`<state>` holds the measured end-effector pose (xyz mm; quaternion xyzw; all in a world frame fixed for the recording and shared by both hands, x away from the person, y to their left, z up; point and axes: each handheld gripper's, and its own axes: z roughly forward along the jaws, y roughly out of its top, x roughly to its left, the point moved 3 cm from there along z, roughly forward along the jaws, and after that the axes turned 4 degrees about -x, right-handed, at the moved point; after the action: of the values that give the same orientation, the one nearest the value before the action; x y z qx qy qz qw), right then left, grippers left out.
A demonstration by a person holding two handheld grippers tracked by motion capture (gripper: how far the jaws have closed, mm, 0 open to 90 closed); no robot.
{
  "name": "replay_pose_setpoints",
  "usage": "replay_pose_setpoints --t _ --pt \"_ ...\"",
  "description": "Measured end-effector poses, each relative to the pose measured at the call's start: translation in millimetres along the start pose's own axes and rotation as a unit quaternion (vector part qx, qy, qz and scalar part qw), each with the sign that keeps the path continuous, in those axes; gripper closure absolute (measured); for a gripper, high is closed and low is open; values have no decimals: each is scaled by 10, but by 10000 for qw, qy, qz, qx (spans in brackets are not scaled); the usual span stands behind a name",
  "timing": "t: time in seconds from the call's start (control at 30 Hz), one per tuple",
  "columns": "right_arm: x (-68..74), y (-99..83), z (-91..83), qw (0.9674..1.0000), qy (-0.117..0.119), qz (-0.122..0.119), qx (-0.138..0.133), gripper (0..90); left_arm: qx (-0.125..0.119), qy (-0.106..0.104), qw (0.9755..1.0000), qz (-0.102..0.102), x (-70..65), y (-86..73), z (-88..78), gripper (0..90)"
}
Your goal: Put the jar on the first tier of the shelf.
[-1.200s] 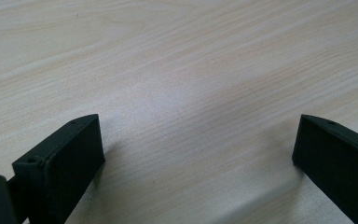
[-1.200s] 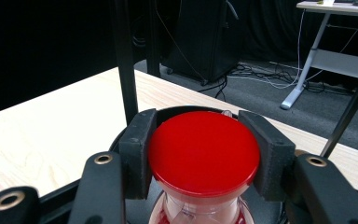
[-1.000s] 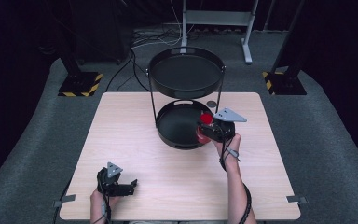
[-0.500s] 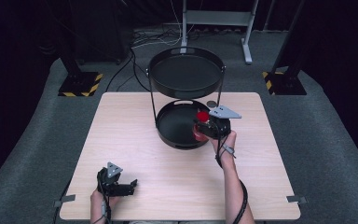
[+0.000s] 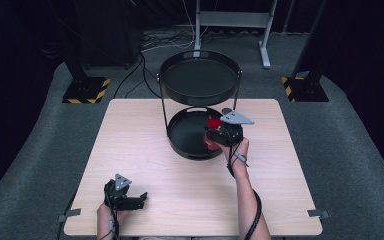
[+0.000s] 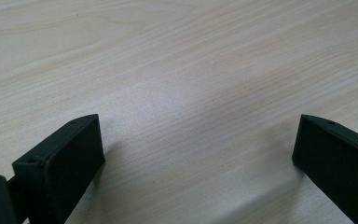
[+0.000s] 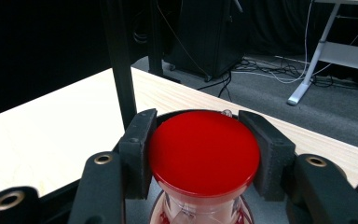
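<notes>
Right tool (image 5: 215,135) is clenched on the red cap of an hourglass (image 7: 204,151), one black pad on each side of the cap, with the clear glass body hanging below; seen from the high view, the hourglass (image 5: 211,131) sits over the right part of the lower tray (image 5: 185,135) of a two-tier black stand, beneath the upper tray (image 5: 200,80) and close to one of the thin uprights (image 7: 120,60). Whether its foot already rests on the tray floor I cannot tell; judging by the grip, the step in hand looks like setting it down on that lower tier or lifting it off.

To do this well, keep the hourglass upright and move it straight down or up, since a grip on the cap alone lets the body swing; watch the upright and the raised tray rim, which both stand close; if it is being placed, release only when the foot is flat on the tray, well inside the rim; then draw back toward the person, low enough to clear the upper tray.

Left tool (image 5: 125,197) lies released on the counter (image 5: 130,150) near its front edge, jaws wide apart over bare wood (image 6: 191,93), well apart from the stand; it can stay there.
</notes>
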<state>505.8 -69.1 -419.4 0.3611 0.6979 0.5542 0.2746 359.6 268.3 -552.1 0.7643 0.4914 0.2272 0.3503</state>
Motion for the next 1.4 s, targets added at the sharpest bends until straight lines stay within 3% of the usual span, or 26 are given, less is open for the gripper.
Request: replay_pose_setpoints --t 0.67,1.4 --pt "-2 -62 217 9999 -55 82 28 484 0 -1 10000 -1 0 0 0 17" --pt "83 -275 517 9998 -96 118 159 484 -4 3 10000 4 -1 0 0 18"
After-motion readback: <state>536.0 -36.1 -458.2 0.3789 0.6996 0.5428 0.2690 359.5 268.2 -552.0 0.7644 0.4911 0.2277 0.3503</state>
